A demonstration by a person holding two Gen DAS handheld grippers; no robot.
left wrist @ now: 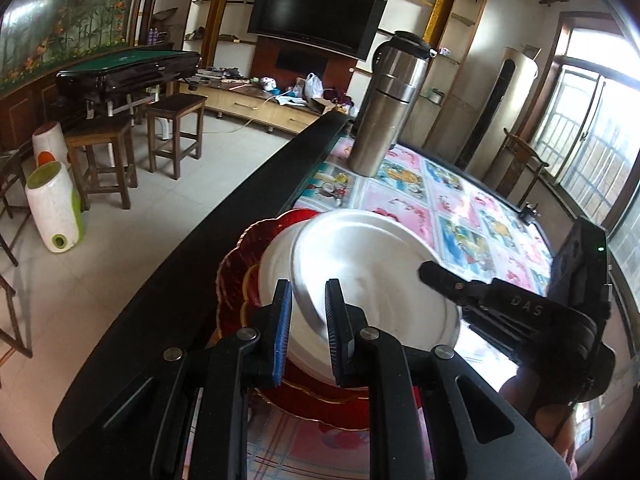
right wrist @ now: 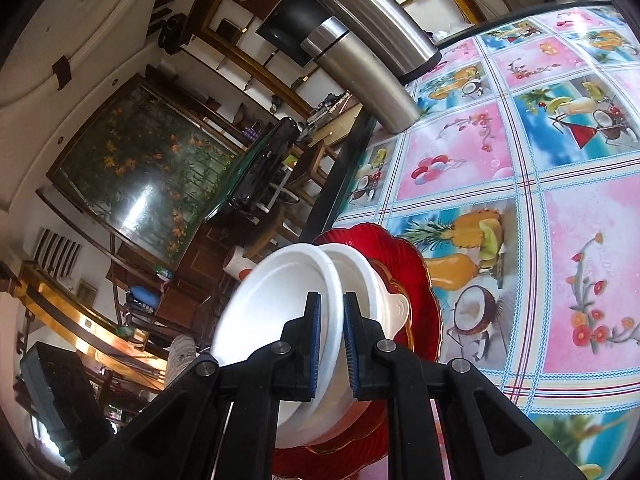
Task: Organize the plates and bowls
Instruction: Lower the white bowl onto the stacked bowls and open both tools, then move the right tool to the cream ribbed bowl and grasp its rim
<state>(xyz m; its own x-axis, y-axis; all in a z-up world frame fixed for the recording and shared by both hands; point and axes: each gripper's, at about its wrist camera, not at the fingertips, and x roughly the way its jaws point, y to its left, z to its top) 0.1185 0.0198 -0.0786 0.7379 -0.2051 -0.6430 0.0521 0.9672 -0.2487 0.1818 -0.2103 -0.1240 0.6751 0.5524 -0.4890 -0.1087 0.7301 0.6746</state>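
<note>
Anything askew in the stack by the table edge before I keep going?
Yes: the top white plate, with both grippers, left and right, at its rim, sits tilted rather than nested in the white bowl on the red plates.

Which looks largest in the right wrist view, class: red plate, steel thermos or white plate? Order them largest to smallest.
1. Red plate.
2. Steel thermos and white plate: they look alike, and the white plate's nearness inflates it, so unranked.
</note>
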